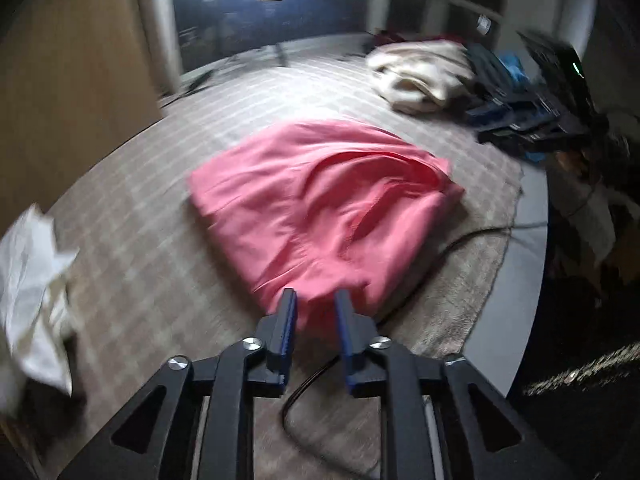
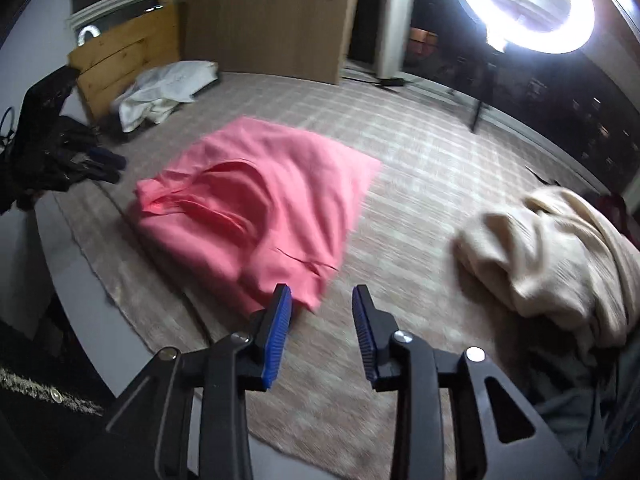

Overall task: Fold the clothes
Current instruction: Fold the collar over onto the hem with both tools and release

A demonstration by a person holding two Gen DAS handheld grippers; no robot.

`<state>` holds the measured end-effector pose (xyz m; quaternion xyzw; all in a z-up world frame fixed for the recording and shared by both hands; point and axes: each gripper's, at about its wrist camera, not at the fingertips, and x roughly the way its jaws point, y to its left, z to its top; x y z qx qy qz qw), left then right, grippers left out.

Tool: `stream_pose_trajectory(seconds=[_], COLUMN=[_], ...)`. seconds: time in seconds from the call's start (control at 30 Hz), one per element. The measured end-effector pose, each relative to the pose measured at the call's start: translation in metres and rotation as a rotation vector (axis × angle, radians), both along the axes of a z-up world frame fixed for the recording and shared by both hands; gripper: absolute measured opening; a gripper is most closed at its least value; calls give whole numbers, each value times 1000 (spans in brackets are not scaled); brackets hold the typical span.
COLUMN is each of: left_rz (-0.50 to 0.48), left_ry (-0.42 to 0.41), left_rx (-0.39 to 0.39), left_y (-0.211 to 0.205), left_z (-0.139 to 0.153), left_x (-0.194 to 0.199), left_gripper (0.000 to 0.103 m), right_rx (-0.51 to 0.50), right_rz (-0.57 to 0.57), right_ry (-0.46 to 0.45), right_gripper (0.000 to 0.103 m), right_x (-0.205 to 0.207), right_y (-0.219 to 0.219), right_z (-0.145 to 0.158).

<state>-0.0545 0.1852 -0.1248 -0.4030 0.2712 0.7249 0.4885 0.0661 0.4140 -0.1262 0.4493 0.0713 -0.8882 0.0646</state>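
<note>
A pink garment [image 1: 320, 204] lies folded over on the checked beige cover, with a loose fold on top. It also shows in the right wrist view [image 2: 256, 208]. My left gripper [image 1: 316, 300] is open, its blue fingers just above the garment's near edge, holding nothing. My right gripper [image 2: 322, 296] is open and empty, at the garment's near corner, over the bare cover.
A cream garment pile [image 2: 560, 264] lies to the right, also seen far right in the left wrist view [image 1: 420, 72]. White cloth [image 2: 164, 88] sits by a wooden board [image 2: 120, 64]. Dark items [image 1: 520, 96] lie beside. A black cable [image 1: 304, 396] runs beneath. A ring light [image 2: 524, 4] glares.
</note>
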Motion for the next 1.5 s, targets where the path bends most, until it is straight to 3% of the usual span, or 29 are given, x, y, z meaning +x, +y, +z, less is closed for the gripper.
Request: stream_pose_trajectory(seconds=[0.1,0.2,0.3,0.37,0.57,0.73,0.87,0.9,1.0,1.3,1.37,1.5], left_rz=[-79,-103,-80,-69,-49,-42,-33,-32,-21,-46,-56,-68], left_ry=[41,48,1,-14,-60,-65,-70,-66,-60,-74,-121,-161], left_rx=[-46,-74,-30,-22,21,27,25,24,20,25,5,-84], left_y=[17,29,30,30,22,20,22,22,19,11,12,15], left_z=[-9,-18,-14,-14,-7,-7,-8,-8,-5,9,-1,-15], left_x=[8,6,-5,-11,-22,-23,-25,-25,-29,-26,-24,-16], left_gripper=[24,24,22,6,6,5,5,5,5,5,6,8], right_rx=[71,105,141,135,84,136,138,125,87,-102,-78,70], right_rz=[84,143,184,205,213,259,260,256,240,219,236,300], right_ry=[-24,-40,-38,-48,-108,-70,-112,-116,-129,-96,-126,-295], right_gripper=[40,40,40,40,33,33,33,30,5,4,5,8], right_x=[-7,-12,-20,-25,-35,-25,-33,-35,-38,-39,-37,-31], right_y=[-25,-43,-52,-52,-42,-49,-47,-45,-37,-20,-26,-45], right_z=[-15,-27,-35,-38,-39,-31,-44,-45,-45,-8,-14,-48])
